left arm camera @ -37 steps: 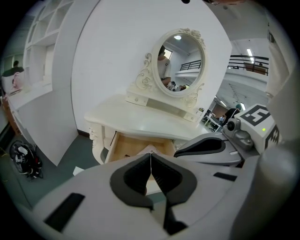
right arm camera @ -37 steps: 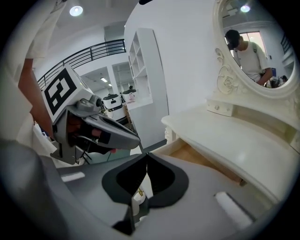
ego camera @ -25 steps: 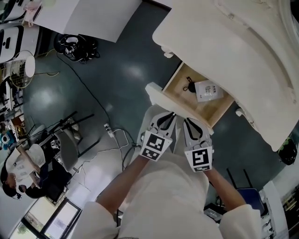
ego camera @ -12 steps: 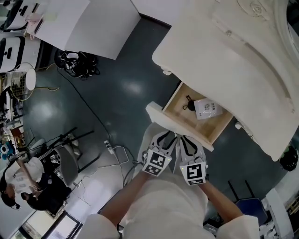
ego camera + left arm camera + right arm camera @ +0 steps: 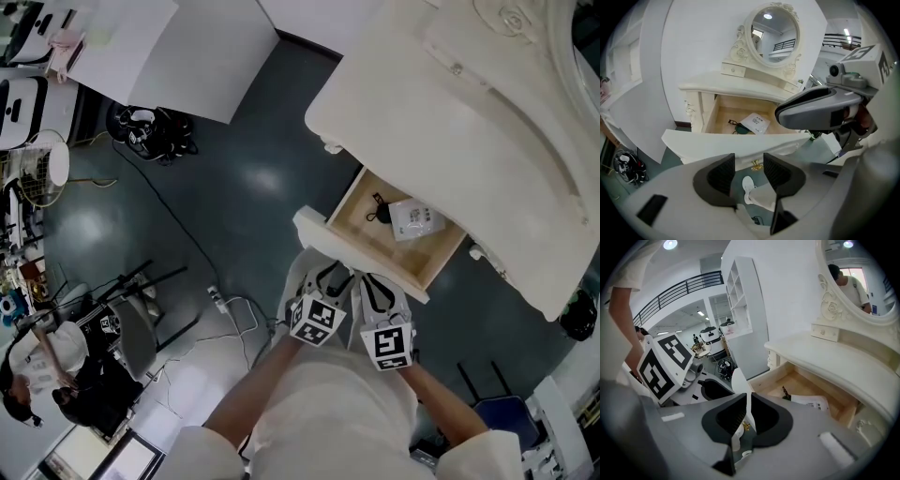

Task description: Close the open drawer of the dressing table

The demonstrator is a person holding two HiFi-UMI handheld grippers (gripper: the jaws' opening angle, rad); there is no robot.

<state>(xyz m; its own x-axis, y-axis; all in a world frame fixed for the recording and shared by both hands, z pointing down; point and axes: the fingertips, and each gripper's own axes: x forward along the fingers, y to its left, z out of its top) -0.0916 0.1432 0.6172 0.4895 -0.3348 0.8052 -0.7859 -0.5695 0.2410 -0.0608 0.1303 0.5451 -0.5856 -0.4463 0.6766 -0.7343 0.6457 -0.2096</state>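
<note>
In the open drawer (image 5: 345, 202) of the dressing table (image 5: 450, 141) lie two things: a white packet (image 5: 414, 218) with print on it and a small dark thing (image 5: 378, 213) just beside it. I cannot tell what the dark thing is. The drawer sticks far out from under the white surface, and its wood bottom shows. Its white front (image 5: 361, 255) faces the person. Both tongs are close to that front, side by side.

The left tongs (image 5: 749, 171) are partly open and opening more. They hold nothing, and the little gold handle (image 5: 757, 165) shows through the gap.

The right tongs (image 5: 746, 416) are almost closed, with only a thin gap. The edge of the white front shows in that gap, but I cannot tell if the tongs squeeze it.
</note>
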